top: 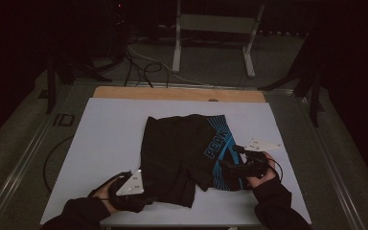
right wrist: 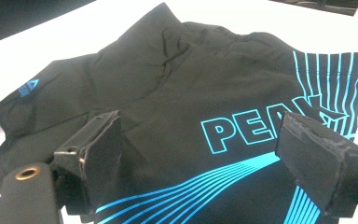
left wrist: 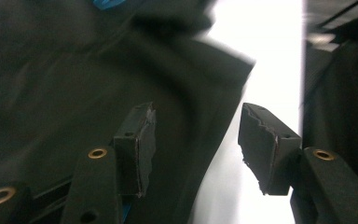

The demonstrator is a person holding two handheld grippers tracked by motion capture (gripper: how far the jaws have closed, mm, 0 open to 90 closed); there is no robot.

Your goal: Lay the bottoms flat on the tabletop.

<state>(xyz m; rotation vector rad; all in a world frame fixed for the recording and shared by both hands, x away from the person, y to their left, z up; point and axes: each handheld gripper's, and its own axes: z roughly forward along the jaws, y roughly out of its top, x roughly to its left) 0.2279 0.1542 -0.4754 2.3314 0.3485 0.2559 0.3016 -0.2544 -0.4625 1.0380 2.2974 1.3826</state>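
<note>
Black shorts (top: 182, 153) with turquoise stripes and the word PEAK lie flat on the white table top (top: 110, 134). At their near left corner my left gripper (top: 148, 197) rests in a hand. In the left gripper view its jaws (left wrist: 196, 116) stand apart, with the edge of the dark cloth (left wrist: 74, 70) running between them and not pressed by either pad. My right gripper (top: 227, 167) sits at the near right leg of the shorts. The right gripper view has its jaws (right wrist: 199, 126) wide apart just above the printed cloth (right wrist: 191, 93), gripping nothing.
A wooden strip (top: 177, 93) borders the table's far edge. Beyond it on the floor are loose cables (top: 139, 67) and a white metal stand (top: 215, 28). Dark tripod legs (top: 311, 91) stand at the far right. White table surface lies bare to the left of the shorts.
</note>
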